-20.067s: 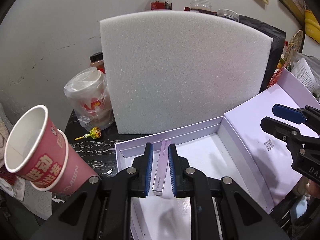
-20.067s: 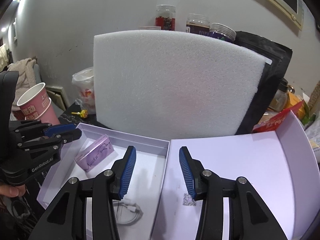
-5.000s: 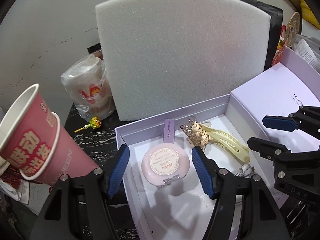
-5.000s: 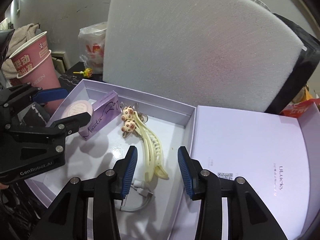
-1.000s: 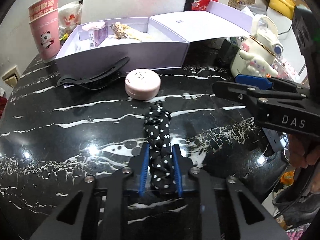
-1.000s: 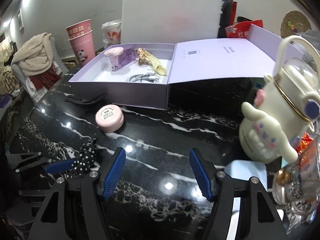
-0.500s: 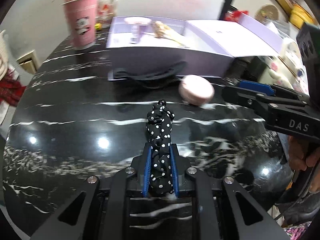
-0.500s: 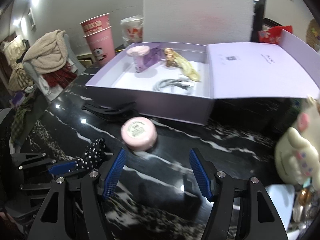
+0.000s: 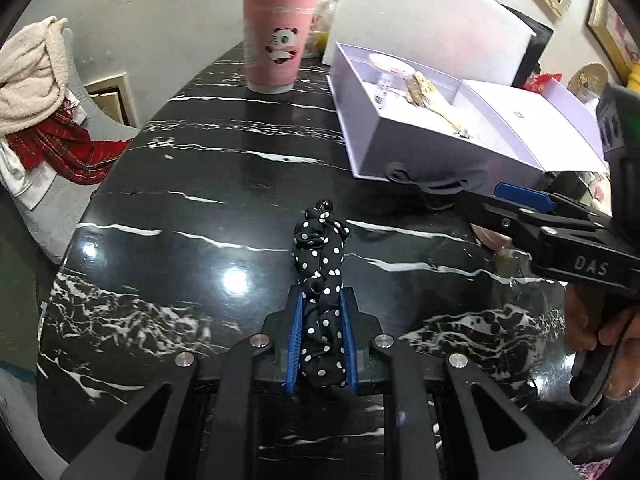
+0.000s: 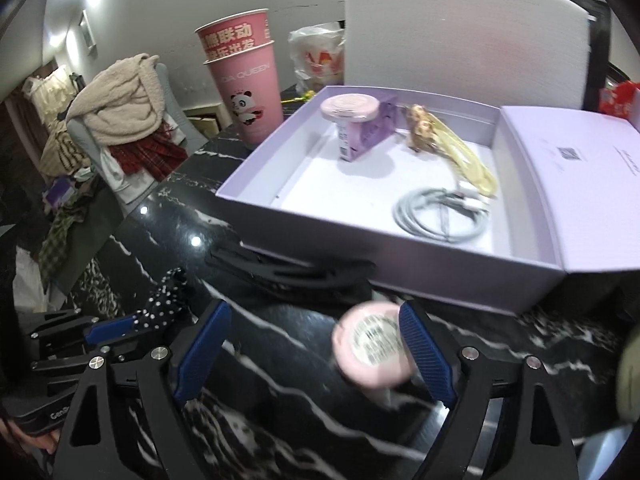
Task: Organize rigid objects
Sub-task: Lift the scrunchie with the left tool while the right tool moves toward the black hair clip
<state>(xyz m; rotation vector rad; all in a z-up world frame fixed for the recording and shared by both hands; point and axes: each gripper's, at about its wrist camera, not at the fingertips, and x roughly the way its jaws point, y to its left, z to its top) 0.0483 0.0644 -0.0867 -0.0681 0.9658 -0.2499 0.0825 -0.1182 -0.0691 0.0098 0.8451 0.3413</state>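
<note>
My left gripper [image 9: 321,320] is shut on a black polka-dot scrunchie [image 9: 320,248], held just above the black marble table [image 9: 200,200]. In the right wrist view the left gripper [image 10: 116,326] and the scrunchie [image 10: 164,296] show at the lower left. My right gripper [image 10: 314,336] has its jaws opening, and a round pink compact [image 10: 372,356] lies on the table between them, close to the right finger; the left finger stands well clear of it. A black hair clip [image 10: 292,268] lies in front of the open lavender box [image 10: 384,240].
The box holds a second pink compact [image 10: 350,106] on a small purple carton [image 10: 368,132], a yellow hair clip [image 10: 460,152] and a grey cable [image 10: 440,212]. Stacked pink cups [image 10: 248,92] and a white foam board [image 10: 460,40] stand behind. A chair with clothes [image 10: 120,112] stands left of the table.
Both grippers have shifted toward the box. The right jaws have widened and the pink compact now sits between them. The left gripper still holds the scrunchie.
</note>
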